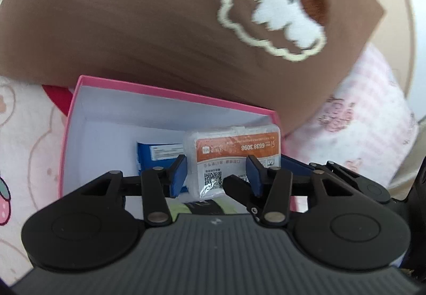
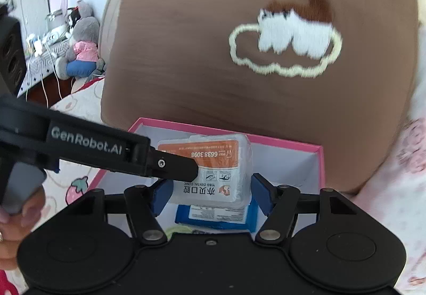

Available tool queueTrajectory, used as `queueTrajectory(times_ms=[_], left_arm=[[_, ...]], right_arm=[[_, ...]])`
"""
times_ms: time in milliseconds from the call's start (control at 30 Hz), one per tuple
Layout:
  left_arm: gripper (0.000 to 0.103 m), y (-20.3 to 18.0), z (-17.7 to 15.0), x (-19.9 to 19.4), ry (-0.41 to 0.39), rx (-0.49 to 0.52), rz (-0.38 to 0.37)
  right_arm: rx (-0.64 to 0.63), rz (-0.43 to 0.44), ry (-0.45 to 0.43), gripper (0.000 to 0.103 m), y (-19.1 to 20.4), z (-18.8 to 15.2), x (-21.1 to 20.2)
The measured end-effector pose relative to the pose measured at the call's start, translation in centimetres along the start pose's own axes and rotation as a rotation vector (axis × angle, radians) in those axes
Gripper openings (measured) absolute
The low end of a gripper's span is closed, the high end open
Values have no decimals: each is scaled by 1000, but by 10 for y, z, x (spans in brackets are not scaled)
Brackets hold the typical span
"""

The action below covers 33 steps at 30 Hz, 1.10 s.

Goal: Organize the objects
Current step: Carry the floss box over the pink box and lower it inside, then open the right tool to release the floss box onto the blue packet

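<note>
Floss case (image 1: pixel 231 154), light, stiff and slick, is sitting between your left gripper's (image 1: pixel 217 175) clenching pads above the pink box (image 1: pixel 165 87); your right gripper (image 2: pixel 210 189) is flanking it, released.

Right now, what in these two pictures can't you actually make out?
- Yellow-green thing, left wrist view: mostly hidden behind the left tool's body.
- Blue packet, right wrist view: half covered by the clear case; print too small.
- Embroidery on the brown cushion, both views: blurred.
- Whether the left tool grips the case: unclear in either view.
</note>
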State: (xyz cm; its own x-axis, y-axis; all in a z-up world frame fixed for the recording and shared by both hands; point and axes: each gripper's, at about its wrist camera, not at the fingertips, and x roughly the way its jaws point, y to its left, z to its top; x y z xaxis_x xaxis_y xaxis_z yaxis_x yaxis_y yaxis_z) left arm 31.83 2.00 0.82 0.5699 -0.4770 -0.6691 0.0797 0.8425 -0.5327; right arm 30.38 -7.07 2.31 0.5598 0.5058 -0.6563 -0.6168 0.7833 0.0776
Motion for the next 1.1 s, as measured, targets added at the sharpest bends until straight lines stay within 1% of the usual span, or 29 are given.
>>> queueTrajectory(times_ms=[100, 233, 333, 433, 567, 733, 900, 967, 1100], left_arm=[[47, 6, 3, 16, 3, 1, 32], [45, 18, 2, 33, 1, -20, 35], [44, 28, 1, 46, 14, -46, 44], [44, 34, 2, 61, 38, -51, 58], [45, 43, 4, 74, 85, -107, 53], [45, 37, 8, 83, 69, -60, 83], [43, 43, 6, 95, 98, -75, 76], [42, 43, 3, 96, 96, -58, 88], [42, 40, 3, 91, 78, -18, 102]], right_arm=[[43, 17, 20, 68, -8, -1, 20], [58, 31, 53, 67, -15, -3, 42], [69, 46, 91, 67, -19, -6, 58], [96, 50, 128, 67, -24, -9, 73], [88, 51, 145, 67, -27, -15, 81], [143, 80, 180, 67, -36, -13, 89], [130, 56, 229, 67, -39, -11, 100], [135, 48, 252, 67, -38, -11, 104], [137, 33, 254, 67, -33, -9, 107]])
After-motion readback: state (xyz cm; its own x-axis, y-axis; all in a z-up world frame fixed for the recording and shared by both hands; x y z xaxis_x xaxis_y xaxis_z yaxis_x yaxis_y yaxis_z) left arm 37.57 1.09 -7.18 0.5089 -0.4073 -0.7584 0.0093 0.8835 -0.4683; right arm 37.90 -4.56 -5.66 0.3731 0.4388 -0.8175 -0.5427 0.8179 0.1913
